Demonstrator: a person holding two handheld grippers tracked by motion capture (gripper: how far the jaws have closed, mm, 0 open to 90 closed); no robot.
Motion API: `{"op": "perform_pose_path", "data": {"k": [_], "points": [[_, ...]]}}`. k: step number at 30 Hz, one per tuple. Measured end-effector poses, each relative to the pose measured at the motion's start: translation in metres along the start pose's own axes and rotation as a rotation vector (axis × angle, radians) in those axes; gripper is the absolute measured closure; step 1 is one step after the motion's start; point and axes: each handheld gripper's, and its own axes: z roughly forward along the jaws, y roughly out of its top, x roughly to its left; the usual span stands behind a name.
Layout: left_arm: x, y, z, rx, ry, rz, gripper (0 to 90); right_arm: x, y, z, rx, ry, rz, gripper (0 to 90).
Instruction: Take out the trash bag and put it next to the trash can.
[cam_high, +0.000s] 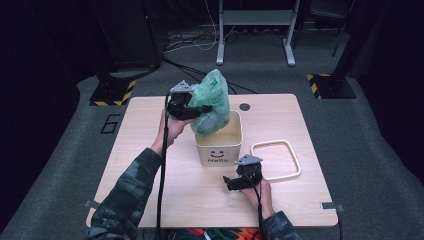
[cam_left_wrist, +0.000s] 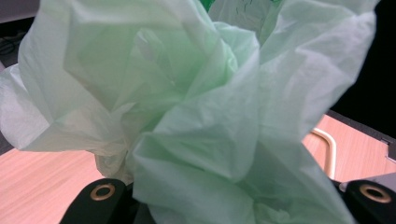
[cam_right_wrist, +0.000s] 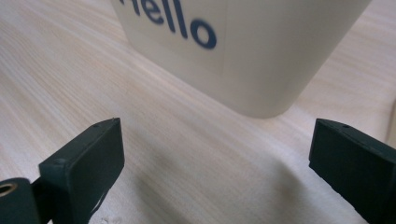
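A: Containers first. What's on the table (cam_high: 150, 130)?

B: Item one: cream bin (cam_high: 219, 145), square, smiley and "Hello" on its front, just ahead of the right tongs (cam_high: 231, 183). In it, the lower part of a green plastic bag (cam_high: 211, 102); the rest rises well above the rim. What is inside the bag I cannot tell. Item two: a cream lid frame (cam_high: 275, 160), flat on the wood, just to the right of the right tongs.

A: And the tongs themselves?

B: Left tongs (cam_high: 192, 111): clamped on the bag's gathered side, left of the bin and above its rim. Right tongs: jaws spread wide, nothing between them, low over bare wood.

A: Anything one camera gives that another misses?

B: The left gripper view shows crumpled bag (cam_left_wrist: 205, 121) bunched between the jaws, with a curve of the lid frame (cam_left_wrist: 329, 149) beyond. The right gripper view shows the bin's rounded corner (cam_right_wrist: 261, 60) and the lettering close up.

A: Room to move?

B: Open wood to the left of the left tongs and behind the right ones, out to the near edge. On the right, the frame lies close by the bin.
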Motion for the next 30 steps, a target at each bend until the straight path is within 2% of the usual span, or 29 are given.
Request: {"op": "perform_pose_path", "data": {"k": [2, 4, 8, 11, 18, 24, 30], "points": [[-0.001, 0.004, -0.003, -0.011, 0.004, 0.002, 78.4, 0.001, -0.002, 0.002, 0.023, -0.001, -0.001, 2.4], [-0.001, 0.005, -0.004, -0.013, 0.005, 0.004, 78.5, 0.001, -0.002, 0.001, 0.01, -0.005, -0.009, 2.8], [-0.001, 0.01, -0.01, -0.03, 0.017, 0.009, 78.6, 0.001, -0.002, 0.002, 0.028, -0.008, -0.008, 2.8], [-0.001, 0.012, -0.016, -0.041, 0.022, 0.01, 78.6, 0.004, -0.002, 0.005, 0.059, -0.026, -0.022, 2.9], [0.002, 0.014, -0.023, -0.059, 0.032, 0.003, 78.8, 0.003, -0.001, 0.005, 0.06, -0.026, -0.013, 2.9], [0.006, 0.015, -0.034, -0.072, 0.057, 0.003, 78.9, 0.003, -0.001, 0.005, 0.061, -0.026, -0.015, 3.0], [0.017, 0.011, -0.049, -0.08, 0.087, -0.014, 79.0, 0.002, -0.001, 0.005, 0.055, -0.031, -0.016, 3.5]]}}
